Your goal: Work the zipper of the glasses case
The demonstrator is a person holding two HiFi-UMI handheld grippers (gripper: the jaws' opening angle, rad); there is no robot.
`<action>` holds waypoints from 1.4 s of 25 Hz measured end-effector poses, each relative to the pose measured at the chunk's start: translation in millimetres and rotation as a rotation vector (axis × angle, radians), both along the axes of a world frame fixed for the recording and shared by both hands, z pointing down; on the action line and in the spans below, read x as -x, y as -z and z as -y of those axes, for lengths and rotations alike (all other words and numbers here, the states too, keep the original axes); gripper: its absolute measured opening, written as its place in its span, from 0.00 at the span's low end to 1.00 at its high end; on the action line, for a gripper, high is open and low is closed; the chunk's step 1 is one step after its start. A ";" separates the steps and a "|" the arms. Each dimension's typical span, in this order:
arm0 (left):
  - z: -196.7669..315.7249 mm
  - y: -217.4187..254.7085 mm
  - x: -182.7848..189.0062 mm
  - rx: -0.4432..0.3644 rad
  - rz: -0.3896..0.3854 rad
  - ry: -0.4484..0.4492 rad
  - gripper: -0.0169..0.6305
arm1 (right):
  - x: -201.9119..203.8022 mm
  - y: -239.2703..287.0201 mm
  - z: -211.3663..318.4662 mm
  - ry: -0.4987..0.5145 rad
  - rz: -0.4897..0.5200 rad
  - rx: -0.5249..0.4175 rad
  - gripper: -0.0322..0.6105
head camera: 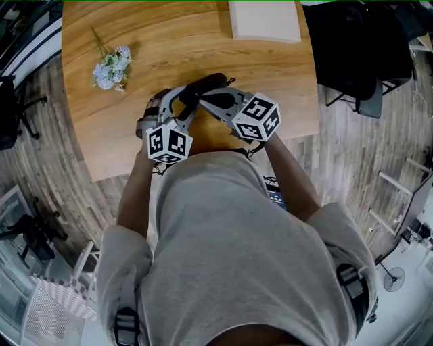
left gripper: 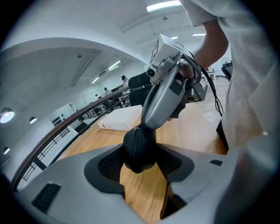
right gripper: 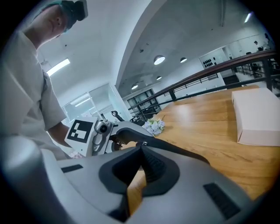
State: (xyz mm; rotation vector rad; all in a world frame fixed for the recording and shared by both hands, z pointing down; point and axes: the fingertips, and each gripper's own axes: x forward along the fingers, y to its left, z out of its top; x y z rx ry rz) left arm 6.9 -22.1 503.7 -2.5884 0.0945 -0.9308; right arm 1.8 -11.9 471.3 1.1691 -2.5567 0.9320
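The black glasses case [head camera: 205,88] is held over the wooden table [head camera: 155,40] between both grippers. My left gripper [head camera: 181,103] grips one rounded end of the case [left gripper: 139,148], with its pads pressing on both sides of it. The zipper line runs up the middle of that end to the small metal pull [left gripper: 137,127]. My right gripper [head camera: 202,103] comes in from the right and is shut on that pull [right gripper: 144,143], its tips [left gripper: 146,124] sitting on top of the case. Beyond its jaws only a dark edge of the case [right gripper: 175,148] shows.
A bunch of pale blue flowers [head camera: 111,67] lies at the table's back left. A white box [head camera: 265,20] sits at the far edge. A black chair [head camera: 358,54] stands to the right of the table. The person's body hides the near edge.
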 end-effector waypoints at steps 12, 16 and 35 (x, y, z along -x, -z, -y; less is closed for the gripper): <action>-6.2 27.6 -4.2 -0.032 -0.070 -0.043 0.40 | -30.2 -7.3 7.6 -0.171 0.172 0.039 0.09; -10.6 29.0 -6.7 -0.017 -0.077 -0.052 0.39 | -33.2 -18.3 8.4 -0.184 0.129 0.068 0.09; 12.4 19.2 -19.3 -0.007 -0.064 -0.037 0.45 | -49.4 -26.0 4.0 -0.162 0.013 0.069 0.09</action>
